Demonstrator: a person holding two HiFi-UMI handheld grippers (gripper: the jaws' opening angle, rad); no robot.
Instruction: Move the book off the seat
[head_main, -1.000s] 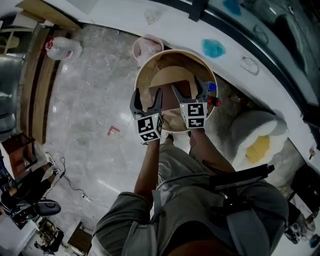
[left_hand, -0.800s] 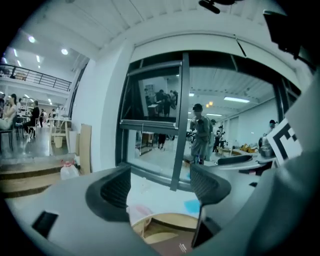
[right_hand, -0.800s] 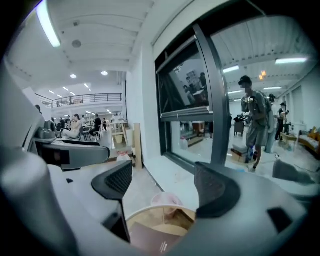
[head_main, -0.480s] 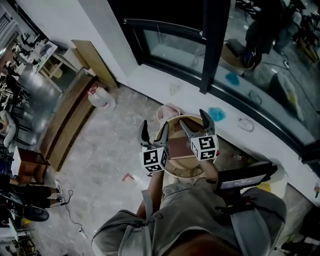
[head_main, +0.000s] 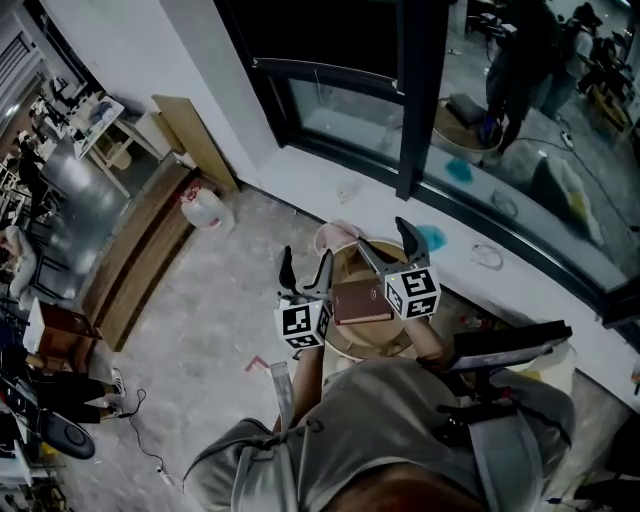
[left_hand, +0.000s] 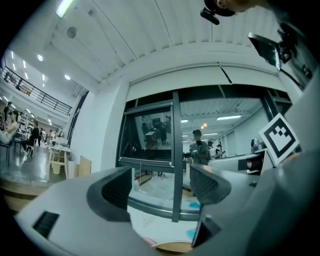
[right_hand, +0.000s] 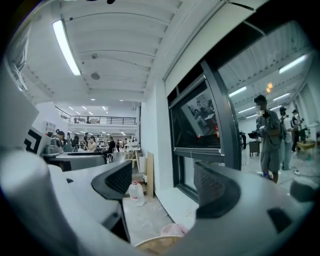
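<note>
- Book (head_main: 360, 301) lies flat on the seat (head_main: 350, 346), below and between my tools, long axis left to right.
- Left gripper (head_main: 307, 262) and right gripper (head_main: 385, 240): jaws wide apart, empty, aimed level above it.

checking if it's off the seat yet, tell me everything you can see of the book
The book is a closed, brownish, flat rectangle lying roughly level over the round wooden seat. It sits between the left gripper and right gripper, seemingly pressed by their sides; both jaws stand open and empty.
</note>
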